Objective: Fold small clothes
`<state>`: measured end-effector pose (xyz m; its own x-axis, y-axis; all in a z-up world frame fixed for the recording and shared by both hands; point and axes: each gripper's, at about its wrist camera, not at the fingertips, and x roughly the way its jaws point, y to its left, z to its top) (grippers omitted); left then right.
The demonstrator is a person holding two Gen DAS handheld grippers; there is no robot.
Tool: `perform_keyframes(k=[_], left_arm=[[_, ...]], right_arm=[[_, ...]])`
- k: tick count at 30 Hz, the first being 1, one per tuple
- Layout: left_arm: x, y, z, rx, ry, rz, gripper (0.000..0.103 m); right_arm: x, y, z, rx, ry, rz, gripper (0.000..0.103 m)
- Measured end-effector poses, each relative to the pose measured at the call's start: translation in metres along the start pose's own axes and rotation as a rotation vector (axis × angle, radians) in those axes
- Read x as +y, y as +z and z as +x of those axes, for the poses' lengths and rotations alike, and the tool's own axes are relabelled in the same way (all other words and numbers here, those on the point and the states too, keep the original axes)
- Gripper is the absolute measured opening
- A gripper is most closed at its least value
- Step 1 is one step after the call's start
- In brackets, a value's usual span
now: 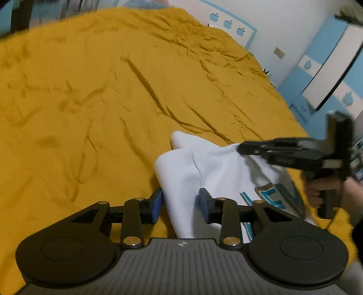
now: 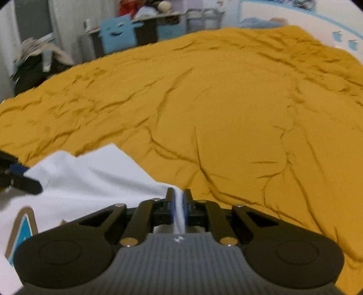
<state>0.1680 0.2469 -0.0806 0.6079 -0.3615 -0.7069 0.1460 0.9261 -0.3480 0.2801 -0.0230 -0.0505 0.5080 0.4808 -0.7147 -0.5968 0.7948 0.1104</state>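
Rumpled mustard bedspread (image 2: 226, 109), blue smiling-face cutout (image 2: 118, 34) beyond it, apple-patterned wall border (image 1: 229, 23), cluttered shelf (image 2: 163, 13)

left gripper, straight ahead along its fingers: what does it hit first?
Most likely the white garment: its fabric already lies between the left gripper's spread pads. Beyond that, the mustard bedspread. Depth is unclear.

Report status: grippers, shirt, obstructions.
Right gripper shut on white shirt. Left gripper open around shirt edge. Yellow bedspread, no obstructions.
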Motion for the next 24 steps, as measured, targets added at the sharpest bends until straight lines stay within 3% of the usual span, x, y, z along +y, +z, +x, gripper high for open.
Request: perform_keyframes(k=[1,3,5,8,10,15,19,21,24], left_arm=[[-0.005,0.0,-0.005,-0.016,0.022,0.024,0.065],[-0.015,0.0,-0.018,-0.054,0.065,0.042,0.072],[-0.025,0.001,-0.029,-0.069,0.099,0.031,0.075],[-0.045,-0.003,-0.045,-0.079,0.167,0.053,0.08],[-0.063,-0.011,-0.057,-0.074,0.225,0.088,0.085],[-0.103,-0.029,-0.089,-0.078,0.244,0.143,0.088],[-0.136,-0.048,-0.11,-0.094,0.245,0.183,0.088],[-0.148,-0.059,-0.118,-0.091,0.219,0.154,0.088],[-0.165,-0.08,-0.125,-0.094,0.248,0.131,0.088]], right_arm=[[0.004,0.0,-0.008,-0.03,-0.015,0.01,0.042],[0.012,0.001,-0.032,-0.111,-0.067,0.065,0.053],[0.015,-0.002,-0.059,-0.147,-0.074,0.151,0.053],[0.03,-0.014,-0.103,-0.131,-0.128,0.284,0.053],[0.05,-0.027,-0.13,-0.121,-0.174,0.302,0.056],[0.113,-0.075,-0.178,-0.06,-0.343,0.303,0.056],[0.143,-0.107,-0.198,-0.006,-0.303,0.385,0.056],[0.158,-0.119,-0.205,0.029,-0.307,0.391,0.056],[0.174,-0.136,-0.217,0.048,-0.283,0.457,0.057]])
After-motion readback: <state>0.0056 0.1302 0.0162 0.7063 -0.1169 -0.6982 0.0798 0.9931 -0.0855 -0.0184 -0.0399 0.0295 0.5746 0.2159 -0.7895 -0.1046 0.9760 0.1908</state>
